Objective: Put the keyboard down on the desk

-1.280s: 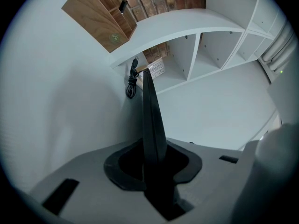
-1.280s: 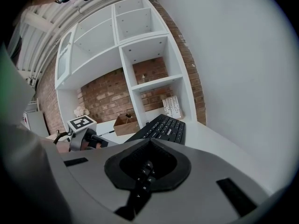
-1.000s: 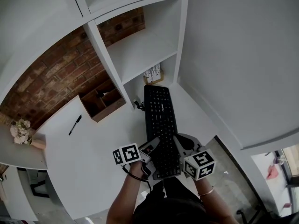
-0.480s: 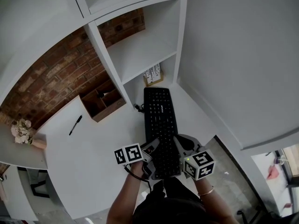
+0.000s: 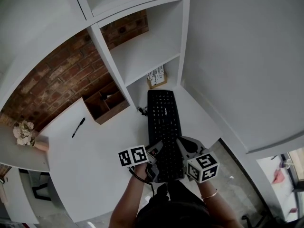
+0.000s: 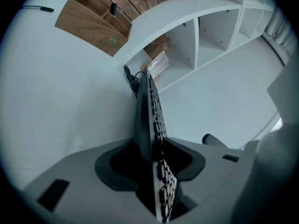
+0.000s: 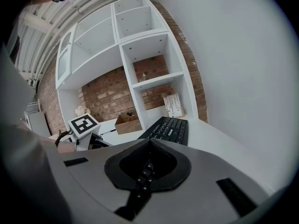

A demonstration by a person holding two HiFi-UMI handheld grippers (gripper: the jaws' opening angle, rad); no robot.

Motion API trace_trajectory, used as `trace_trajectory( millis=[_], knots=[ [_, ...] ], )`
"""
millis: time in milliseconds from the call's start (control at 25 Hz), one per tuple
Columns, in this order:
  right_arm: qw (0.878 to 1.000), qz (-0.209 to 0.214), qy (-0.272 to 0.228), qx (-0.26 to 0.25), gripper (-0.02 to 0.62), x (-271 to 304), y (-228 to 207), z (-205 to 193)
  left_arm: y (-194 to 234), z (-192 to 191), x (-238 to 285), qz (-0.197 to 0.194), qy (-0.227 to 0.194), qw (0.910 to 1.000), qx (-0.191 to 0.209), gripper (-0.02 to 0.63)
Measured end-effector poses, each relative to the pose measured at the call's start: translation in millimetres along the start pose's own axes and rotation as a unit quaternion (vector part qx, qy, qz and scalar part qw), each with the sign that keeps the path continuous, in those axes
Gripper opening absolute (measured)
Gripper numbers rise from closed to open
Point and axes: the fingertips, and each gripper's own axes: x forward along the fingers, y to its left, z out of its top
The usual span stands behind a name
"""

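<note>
Keyboard [image 5: 164, 120] appears to rest on the white table [image 5: 95, 151], its far end toward the shelf unit [image 5: 142, 51] and its near end between both grippers. Left gripper [image 5: 155, 150] has just been opening, jaws apart with the keyboard's edge loose between them; right gripper [image 5: 182, 145] is clamped on the near edge. Judgement: open the right too, then draw both straight back so no pad drags the keyboard.

No words can be read: the keyboard [image 5: 164, 122] has a tiny white mark (too small), and the card [image 5: 156, 76] is blurry.
</note>
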Motion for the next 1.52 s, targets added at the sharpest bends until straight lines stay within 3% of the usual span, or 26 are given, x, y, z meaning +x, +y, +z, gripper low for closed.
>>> trace_trajectory(
  millis=[520,840,1200,1520],
  knots=[
    [1.000,-0.002,-0.001,0.002,0.005,-3.3,-2.1,-0.5,10.4,2.3,-8.6,0.045,-0.007,0.9987,0.024,0.210],
    [1.000,0.000,-0.003,0.004,0.005,-4.2,3.0,-2.2,13.5,16.7,-27.3,0.084,-0.038,0.9937,0.062,0.210],
    [1.000,0.000,-0.011,0.000,0.005,-7.2,11.7,0.3,-2.8,35.1,-49.5,0.105,-0.077,0.9808,0.146,0.190],
    [1.000,-0.010,-0.018,-0.004,0.005,-14.0,13.7,4.2,-28.7,46.0,-65.0,0.119,-0.103,0.9596,0.233,0.174]
  ],
)
